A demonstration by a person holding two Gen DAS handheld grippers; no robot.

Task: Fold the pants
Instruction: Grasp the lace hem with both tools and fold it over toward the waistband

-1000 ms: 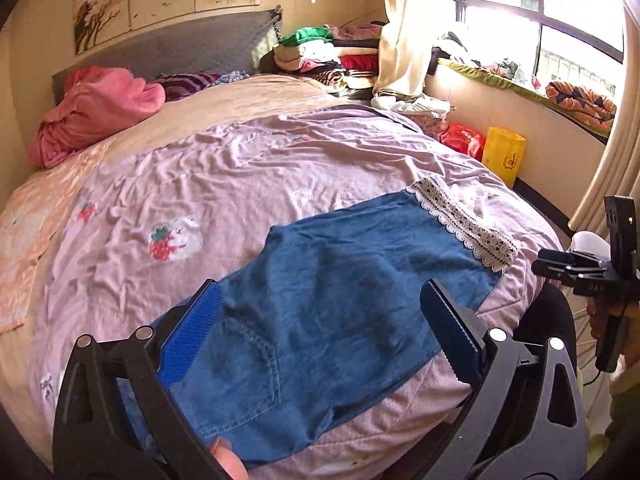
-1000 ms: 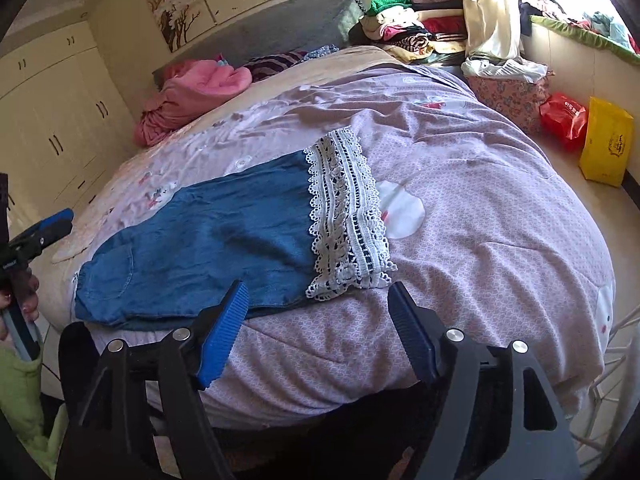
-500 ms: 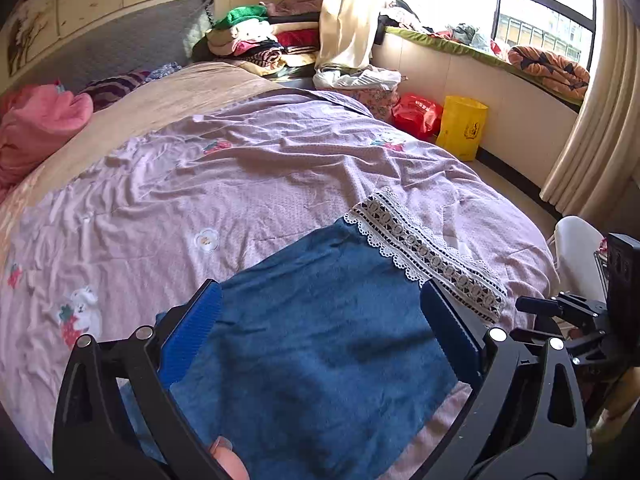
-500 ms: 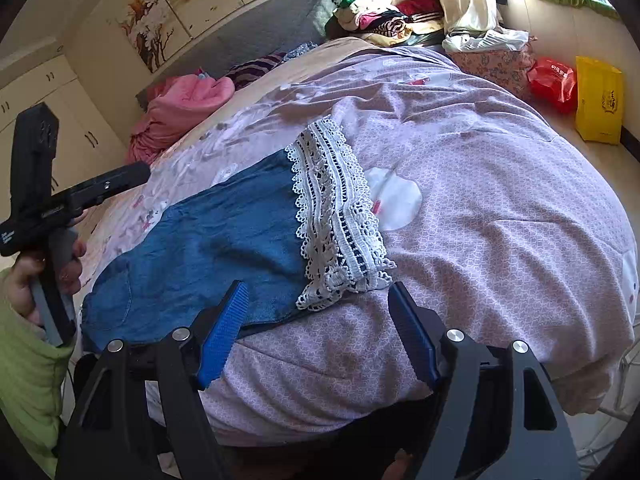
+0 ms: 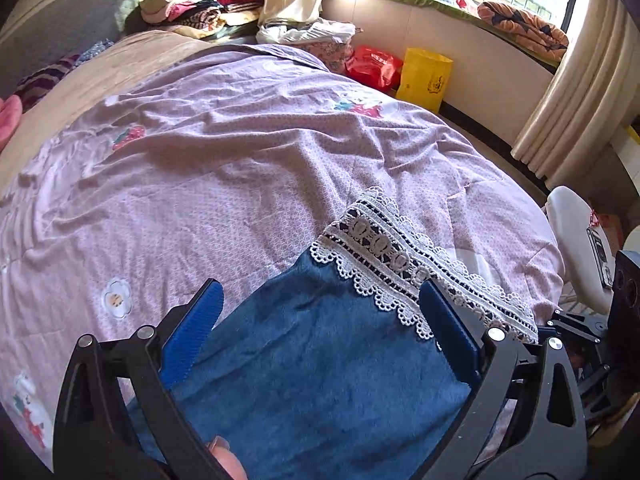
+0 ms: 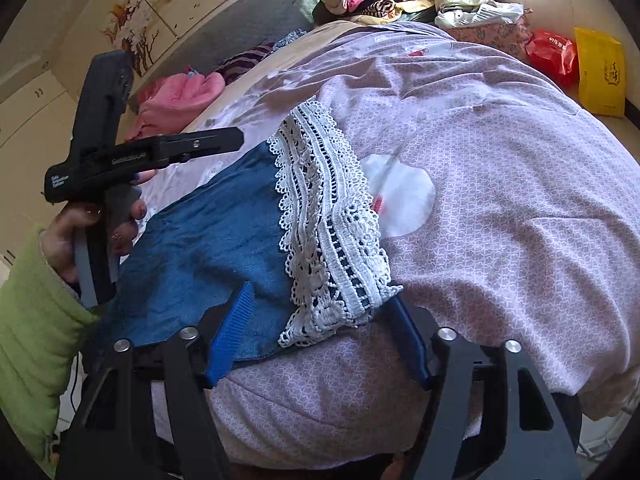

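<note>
Blue denim pants [image 5: 320, 380] with a white lace hem [image 5: 400, 256] lie flat on the purple bedspread [image 5: 240, 160]. My left gripper [image 5: 320, 304] hovers open over the denim just short of the lace, nothing between its pads. In the right wrist view the pants [image 6: 208, 248] reach the bed's near edge. My right gripper [image 6: 320, 320] is down at that edge and its jaws are closing. The near corner of the lace hem [image 6: 332, 248] lies between them, but the pads do not press on it. A hand in a green sleeve [image 6: 36, 320] holds the left gripper [image 6: 224, 140] above the denim.
Folded clothes [image 5: 192, 4] are piled by the headboard, and a pink blanket [image 6: 176, 100] lies at the far left. Red [image 5: 372, 66] and yellow [image 5: 426, 78] bags stand on the floor under the window ledge. A curtain [image 5: 580, 100] and a white object [image 5: 572, 240] are right of the bed.
The left gripper swept along the pants toward the lace hem and dropped lower. The right gripper sank to the hem's near corner, and its jaws narrowed.
</note>
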